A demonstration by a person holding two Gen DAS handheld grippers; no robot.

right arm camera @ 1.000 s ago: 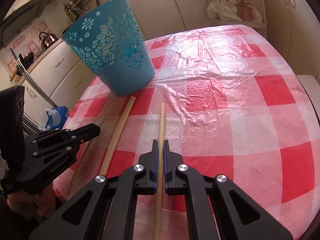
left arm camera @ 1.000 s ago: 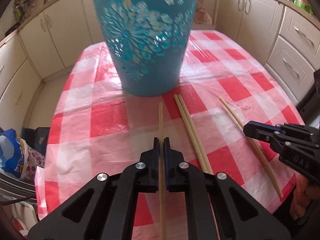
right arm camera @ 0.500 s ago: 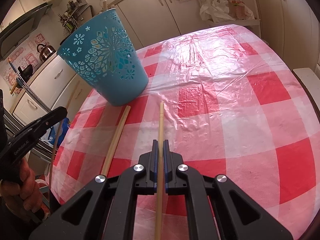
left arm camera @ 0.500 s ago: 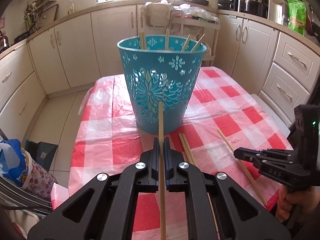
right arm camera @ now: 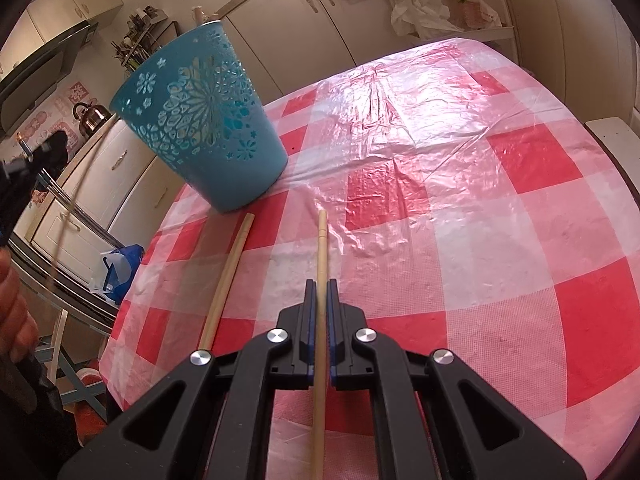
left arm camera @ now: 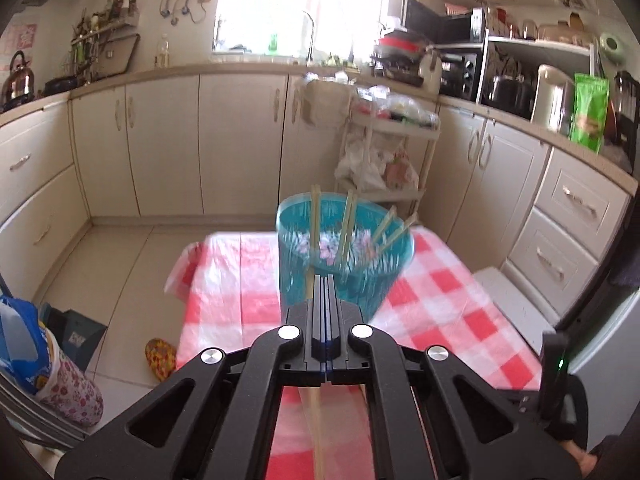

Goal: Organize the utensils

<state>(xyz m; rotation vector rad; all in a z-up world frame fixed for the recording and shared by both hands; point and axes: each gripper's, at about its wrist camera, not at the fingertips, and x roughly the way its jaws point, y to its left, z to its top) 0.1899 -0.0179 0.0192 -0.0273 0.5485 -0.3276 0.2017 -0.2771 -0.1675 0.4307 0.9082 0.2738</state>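
A teal cut-out bucket (left arm camera: 294, 264) stands on the red-checked table (right arm camera: 520, 160) with several chopsticks (left arm camera: 316, 216) leaning inside it. My left gripper (left arm camera: 325, 278) hovers high above the near side of the bucket, fingers pressed flat together. A chopstick (left arm camera: 316, 420) slants just under them, its tip showing left of the fingertips; I cannot tell if it is still pinched. The right wrist view shows that stick (right arm camera: 66, 224) as a blur beside the left gripper (right arm camera: 56, 144). My right gripper (right arm camera: 321, 282) is low over the table, shut on a chopstick (right arm camera: 322, 240). Another chopstick (right arm camera: 230, 272) lies to its left.
Cream cabinets ring the room, and a white trolley (left arm camera: 388, 128) stands behind the table. A blue bag (left arm camera: 24, 344) and a floral bag sit on the floor at the left. A hand (right arm camera: 12, 312) shows at the left edge of the right wrist view.
My left gripper rose from table level to above the bucket's rim, and its fingers closed fully; the chopstick no longer shows between them. The right gripper stayed put with its chopstick.
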